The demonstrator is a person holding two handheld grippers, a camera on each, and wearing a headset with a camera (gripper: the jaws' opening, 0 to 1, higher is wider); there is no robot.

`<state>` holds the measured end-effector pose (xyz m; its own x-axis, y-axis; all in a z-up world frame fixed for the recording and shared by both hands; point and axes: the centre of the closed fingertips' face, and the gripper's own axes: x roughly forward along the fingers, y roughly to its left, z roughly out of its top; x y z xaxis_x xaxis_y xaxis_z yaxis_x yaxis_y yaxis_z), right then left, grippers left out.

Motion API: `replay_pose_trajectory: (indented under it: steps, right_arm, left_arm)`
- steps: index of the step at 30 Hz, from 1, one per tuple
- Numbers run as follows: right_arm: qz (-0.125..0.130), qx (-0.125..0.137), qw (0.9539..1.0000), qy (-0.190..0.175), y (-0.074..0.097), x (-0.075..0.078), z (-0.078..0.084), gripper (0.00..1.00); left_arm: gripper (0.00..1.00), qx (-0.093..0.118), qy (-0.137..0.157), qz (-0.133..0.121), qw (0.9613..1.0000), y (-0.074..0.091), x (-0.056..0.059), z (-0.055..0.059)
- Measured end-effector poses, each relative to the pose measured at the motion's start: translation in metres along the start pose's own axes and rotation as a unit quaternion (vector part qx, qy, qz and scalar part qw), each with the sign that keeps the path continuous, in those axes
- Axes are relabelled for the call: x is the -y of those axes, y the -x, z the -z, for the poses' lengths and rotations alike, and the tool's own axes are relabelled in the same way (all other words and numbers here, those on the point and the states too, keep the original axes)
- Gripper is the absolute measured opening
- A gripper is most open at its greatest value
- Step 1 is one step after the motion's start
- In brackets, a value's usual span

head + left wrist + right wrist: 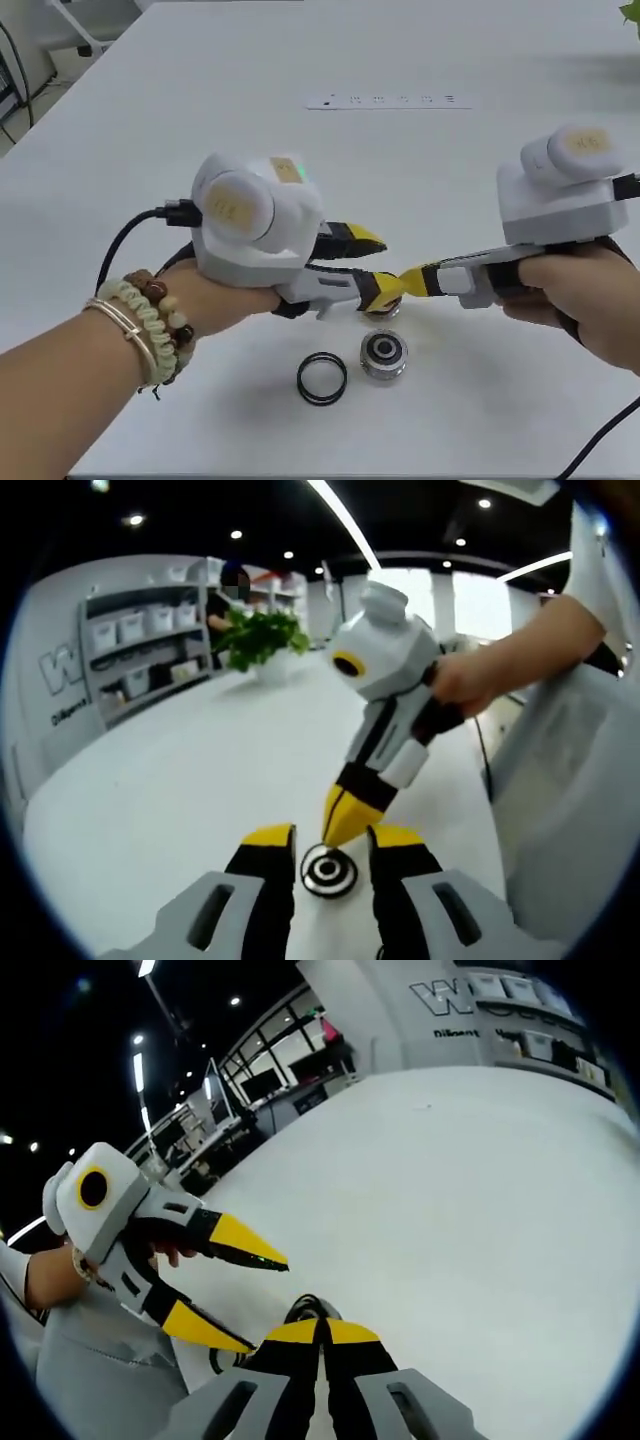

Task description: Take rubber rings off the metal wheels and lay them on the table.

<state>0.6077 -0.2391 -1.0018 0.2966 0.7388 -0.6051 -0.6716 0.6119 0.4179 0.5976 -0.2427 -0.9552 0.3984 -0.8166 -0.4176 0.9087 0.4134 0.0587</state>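
In the head view the left tool [378,265] reaches in from the left of the frame and the right tool [408,283] from the right, and their yellow tips meet just right of centre above the white counter [200,110]. A wheel [383,309] sits directly under that meeting point, mostly hidden by the tips. Lower in the frame and apart from both tools, a loose ring [322,378] lies flat on the counter with a second wheel [384,356] just to its right. In the left gripper view the left tool [333,838] has its jaws spread apart, and the wheel [330,870] rests on the counter between them at the bottom centre. The right tool [347,822] comes down from the upper right, its point at the wheel's upper edge. In the right gripper view the right tool [322,1332] has its jaws pressed together, with a dark edge of the wheel [310,1308] just past the tip. Whether it pinches the rubber there cannot be told. The left tool [265,1305] stands at the left with its jaws spread.
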Motion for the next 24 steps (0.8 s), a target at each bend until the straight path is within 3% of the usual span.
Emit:
replay_pose_trajectory:
  steps: [5,10,19,24]
  right_arm:
    - [-0.006,0.008,0.9999,-0.002,0.002,-0.003,-0.004,0.00]
    - [-0.009,0.015,0.9998,0.002,0.004,-0.006,-0.008,0.00]
    - [-0.018,0.032,0.9993,0.011,0.011,-0.014,-0.018,0.00]
    - [-0.022,0.041,0.9989,0.004,0.015,-0.014,-0.021,0.00]
  left_arm:
    - [0.39,-0.004,-0.017,0.009,0.9998,0.007,0.002,-0.005]
    - [0.45,-0.005,-0.016,0.008,0.9998,0.018,-0.001,-0.014]
    - [0.52,0.025,-0.023,-0.014,0.9993,0.061,-0.012,-0.045]
    - [0.58,0.032,-0.030,-0.032,0.9985,0.087,-0.014,-0.054]
